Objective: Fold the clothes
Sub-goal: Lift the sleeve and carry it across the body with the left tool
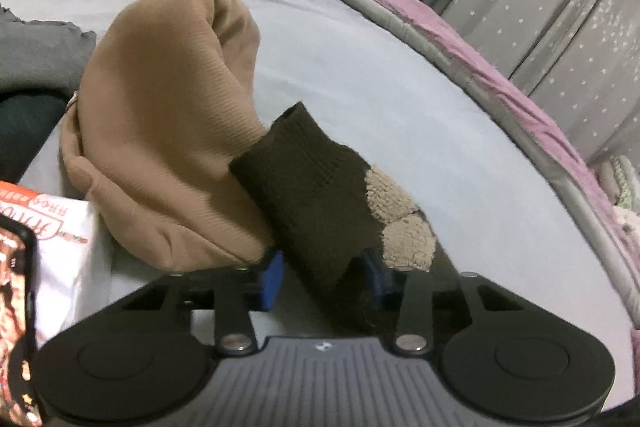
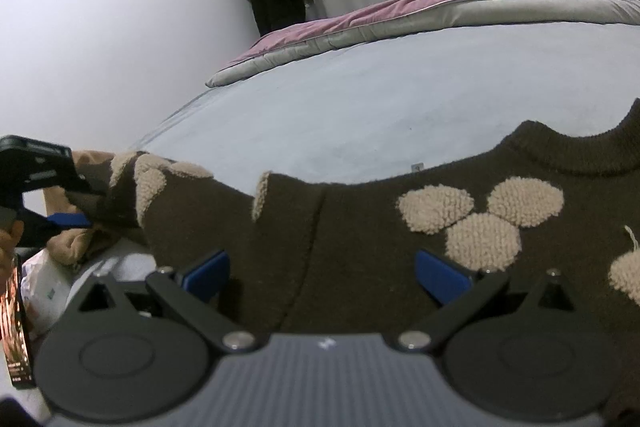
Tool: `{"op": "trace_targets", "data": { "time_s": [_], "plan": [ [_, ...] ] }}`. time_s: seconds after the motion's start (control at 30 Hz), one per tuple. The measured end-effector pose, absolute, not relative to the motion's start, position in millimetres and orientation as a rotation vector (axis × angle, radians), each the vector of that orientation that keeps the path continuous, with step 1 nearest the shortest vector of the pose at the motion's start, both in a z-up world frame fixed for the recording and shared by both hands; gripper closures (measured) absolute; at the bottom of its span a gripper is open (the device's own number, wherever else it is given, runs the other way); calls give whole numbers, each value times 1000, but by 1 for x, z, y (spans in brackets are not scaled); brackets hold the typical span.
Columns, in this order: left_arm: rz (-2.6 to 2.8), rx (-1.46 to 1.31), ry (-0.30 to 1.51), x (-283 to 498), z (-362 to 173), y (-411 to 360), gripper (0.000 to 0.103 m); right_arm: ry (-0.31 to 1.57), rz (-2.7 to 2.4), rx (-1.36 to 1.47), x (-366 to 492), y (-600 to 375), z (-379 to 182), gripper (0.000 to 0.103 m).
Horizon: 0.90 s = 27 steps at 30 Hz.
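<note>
A dark brown sweater (image 2: 360,227) with fluffy beige patches lies spread on the light blue bed sheet (image 2: 340,107), neckline at the right. Its sleeve (image 1: 308,187) runs out to the left, cuff raised. My left gripper (image 1: 324,279) is shut on that sleeve near the cuff, blue pads pressing on either side; it shows in the right wrist view too, left gripper (image 2: 60,215) at the far left. My right gripper (image 2: 324,277) hovers open over the sweater's body near the shoulder seam, its pads wide apart with knit beneath them.
A tan garment (image 1: 160,127) is heaped beside the sleeve. A grey garment (image 1: 36,51) lies further left. A phone (image 1: 16,307) and a white packet (image 1: 60,227) sit at the left edge. A purple and grey quilt (image 2: 400,11) borders the far side, star-patterned curtains behind it.
</note>
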<state>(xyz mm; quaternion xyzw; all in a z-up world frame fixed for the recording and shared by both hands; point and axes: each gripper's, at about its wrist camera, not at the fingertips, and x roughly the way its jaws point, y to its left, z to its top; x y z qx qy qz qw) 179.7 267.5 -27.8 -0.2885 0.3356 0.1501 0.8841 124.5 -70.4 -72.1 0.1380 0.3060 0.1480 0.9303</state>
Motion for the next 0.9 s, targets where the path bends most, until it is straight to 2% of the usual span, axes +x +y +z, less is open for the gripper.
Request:
{"op": "trace_targets", "data": {
  "time_s": [0.03,0.07,0.23,0.4,0.57,0.67,0.9],
  "plan": [
    [324,-597,692,182,-29,267,89,626,303,283,124,-70,-72,0],
    [331,-593,682,180,-28,268,92,626,304,284,124,-70,-72,0],
    [321,-513,583,162,-11,268,96,623,310,300,124,-73,-70,0],
    [320,-457,500,144,11,278,96,619,318,311,124,-75,-70,0],
    [394,-386,640,146,2,290,95,618,322,298,122,-74,-71,0],
    [419,-364,674,146,-4,287,87,620,323,292,122,-73,-71,0],
    [350,-218,535,123,26,243,83,617,321,297,122,-73,-68,0]
  ]
}}
